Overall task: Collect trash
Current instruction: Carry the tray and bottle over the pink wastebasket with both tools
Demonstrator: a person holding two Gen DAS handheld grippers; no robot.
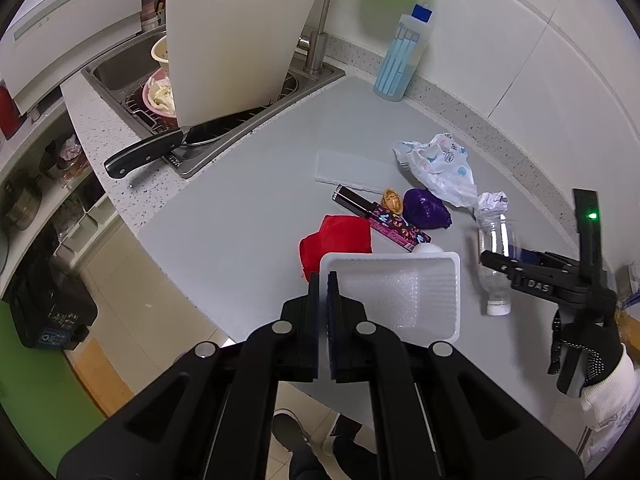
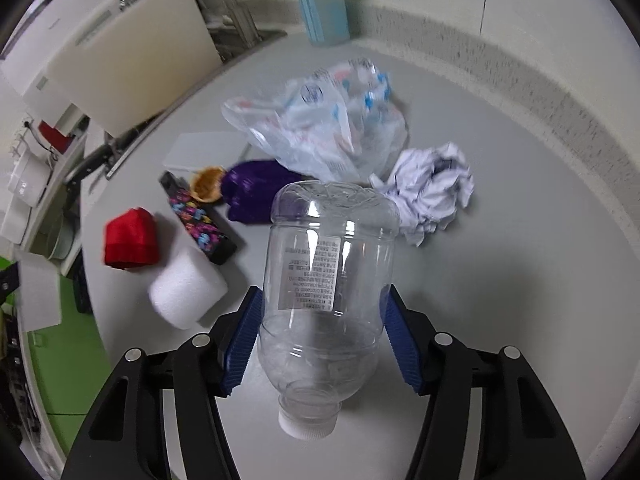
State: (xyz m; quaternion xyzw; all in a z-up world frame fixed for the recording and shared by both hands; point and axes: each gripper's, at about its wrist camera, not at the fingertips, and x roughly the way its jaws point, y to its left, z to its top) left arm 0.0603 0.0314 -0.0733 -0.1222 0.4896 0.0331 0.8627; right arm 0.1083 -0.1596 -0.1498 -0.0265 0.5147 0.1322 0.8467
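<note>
**Tray pinched on the left, bottle clamped on the right**

In the left wrist view, at upper left: a sink with a white cutting board leaning in it and a black-handled knife lying across its near corner.

At lower centre: left gripper, jaws pressed together on the left wall of a white plastic tray, empty and held over the grey tabletop.

Just beyond the tray: a red wad, a flat white lid, a dark patterned box, a small brown shell and a purple wrapper, all close together.

Further right: a printed plastic bag, crumpled, with a ball of crumpled paper touching its near edge. Against the back wall, a blue-capped squeeze bottle.

At the right edge: right gripper in a gloved hand, reaching in over a clear plastic bottle.

In the right wrist view: a white foam roll at left, lying near the box. At centre, the bottle lying on the tabletop, white cap toward the camera, base pointing at the paper. Right gripper astride it, blue pads meeting its sides, jaws pinching the bottle's body.
</note>
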